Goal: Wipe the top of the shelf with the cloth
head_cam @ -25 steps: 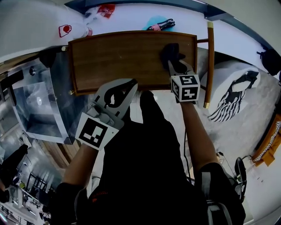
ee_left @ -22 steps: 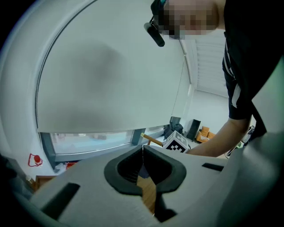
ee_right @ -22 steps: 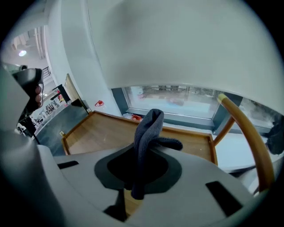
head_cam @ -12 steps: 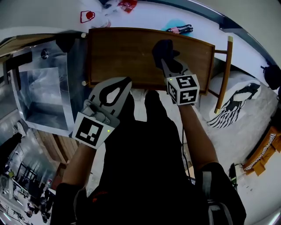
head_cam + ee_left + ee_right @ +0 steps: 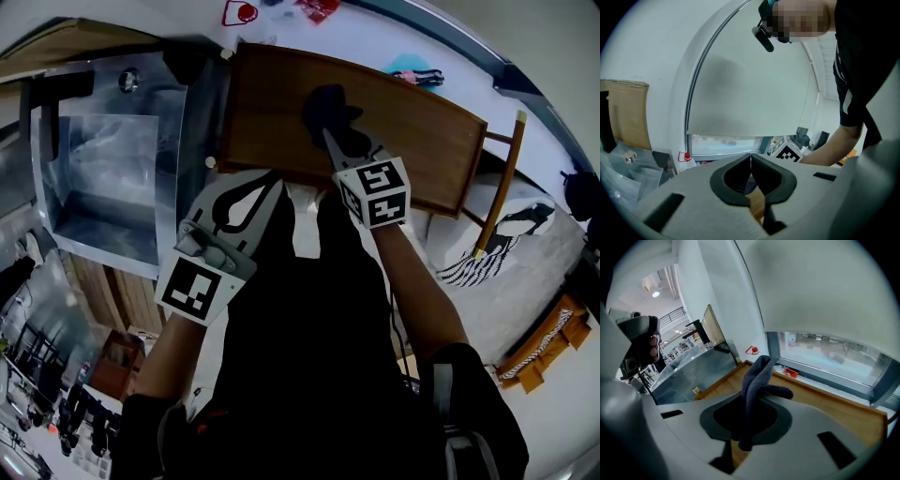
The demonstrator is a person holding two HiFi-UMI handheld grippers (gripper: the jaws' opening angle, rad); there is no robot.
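Dark grey cloth [image 5: 754, 376], pinched in my right tongs [image 5: 336, 142], sat bunched over the middle of the wooden shelf top [image 5: 272, 108]. My left tongs [image 5: 751, 159] were closed on nothing, just beside the near edge. A good pass likely needed flat pressure and overlapping strokes. The bunched folds hid whether the cloth pressed on the wood.

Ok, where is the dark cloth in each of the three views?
Head view: upper centre, the cloth lies on the wooden shelf, at the right hand-held gripper tips.
Left gripper view: not clearly in it.
Right gripper view: centre, the cloth clamped between the jaws.
Shared landmark: the wooden shelf.
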